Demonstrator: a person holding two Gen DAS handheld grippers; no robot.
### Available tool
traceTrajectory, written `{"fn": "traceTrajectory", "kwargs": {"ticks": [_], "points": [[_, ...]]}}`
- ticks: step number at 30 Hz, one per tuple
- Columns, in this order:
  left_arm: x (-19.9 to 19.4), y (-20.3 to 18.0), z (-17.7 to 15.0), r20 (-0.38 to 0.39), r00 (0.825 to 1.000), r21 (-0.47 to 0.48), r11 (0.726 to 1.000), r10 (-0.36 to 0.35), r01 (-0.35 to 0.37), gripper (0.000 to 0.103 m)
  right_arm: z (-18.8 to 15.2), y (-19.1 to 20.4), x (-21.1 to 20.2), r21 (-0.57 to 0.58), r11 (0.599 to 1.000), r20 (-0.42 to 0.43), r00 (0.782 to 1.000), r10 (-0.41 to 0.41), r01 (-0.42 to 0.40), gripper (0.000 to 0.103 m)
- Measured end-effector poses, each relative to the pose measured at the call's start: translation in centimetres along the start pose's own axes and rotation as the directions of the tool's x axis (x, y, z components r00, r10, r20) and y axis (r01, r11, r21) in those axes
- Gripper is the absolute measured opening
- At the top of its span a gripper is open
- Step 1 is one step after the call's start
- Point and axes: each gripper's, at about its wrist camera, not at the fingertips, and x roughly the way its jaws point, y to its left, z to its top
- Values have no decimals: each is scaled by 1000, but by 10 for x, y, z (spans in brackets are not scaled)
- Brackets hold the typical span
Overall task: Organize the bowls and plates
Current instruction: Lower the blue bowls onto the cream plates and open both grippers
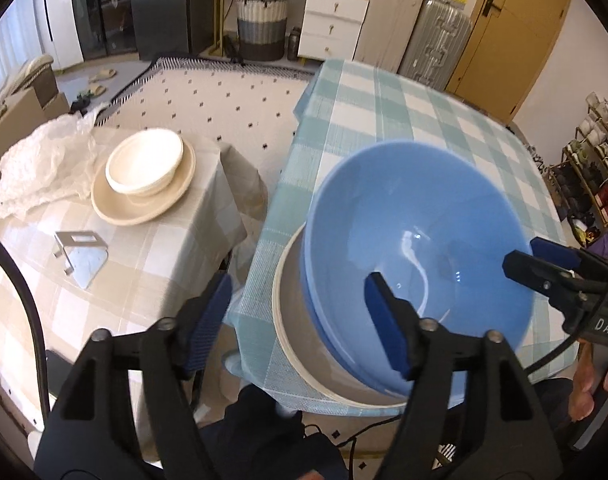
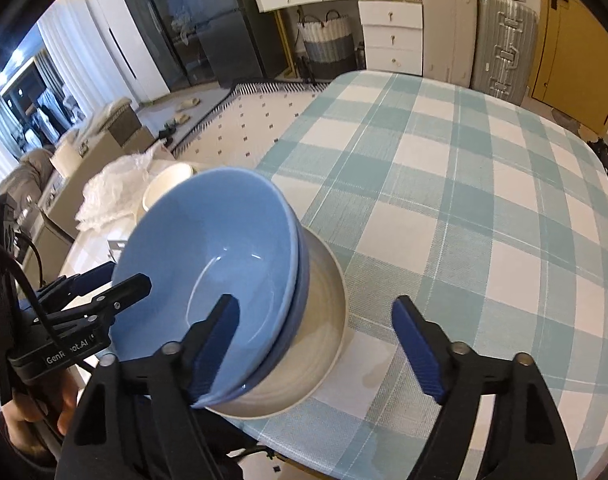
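Two nested blue bowls [image 1: 416,232] [image 2: 208,248] sit in a grey, white-rimmed bowl [image 1: 294,304] [image 2: 324,320] at the near corner of the teal checked table [image 1: 384,120] [image 2: 444,200]. My left gripper [image 1: 300,320] is open, one finger over the top bowl's inside and the other outside the stack; no pad presses on the rim. On the stack's opposite side my right gripper [image 2: 318,348] is open too, one finger over the bowl and one over the cloth. Each wrist view shows the other gripper [image 1: 522,254] [image 2: 120,280] at the bowl's edge.
A side table with a beige checked cloth [image 1: 164,272] stands to the left, bearing a cream plate [image 1: 116,208] with stacked white bowls [image 1: 144,168] [image 2: 168,188], crumpled plastic [image 1: 44,160] and a metal bracket [image 1: 80,256]. Drawers, suitcases and a basket line the far wall.
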Motion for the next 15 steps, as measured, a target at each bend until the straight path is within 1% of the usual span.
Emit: {"fn": "traceTrajectory", "kwargs": {"ticks": [1,2,5,7,9,11,15], "points": [[-4,0,-1,13,1000,6,1000,-8,8,74,-3,-2,-5,3,1000,15,1000,2,-2,86],[-9,-1,-2,30,999,17,1000,-12,11,74,-5,-2,-9,3,1000,26,1000,-1,1,90],[-20,-3,-6,69,998,52,999,-5,2,77,-16,-8,-22,14,1000,78,997,-14,13,97],[-27,-5,-9,97,995,69,998,10,-16,78,-24,-13,-30,29,999,113,993,-22,19,99],[-32,-5,-12,128,992,79,996,20,-30,80,-33,-17,-37,41,998,151,987,-51,45,100],[-38,-5,-17,165,986,88,996,12,-27,82,-41,-20,-42,47,997,182,981,-62,54,101],[-46,-3,-27,237,972,94,995,8,-31,85,-58,-23,-55,59,995,270,958,-96,83,102]]}}
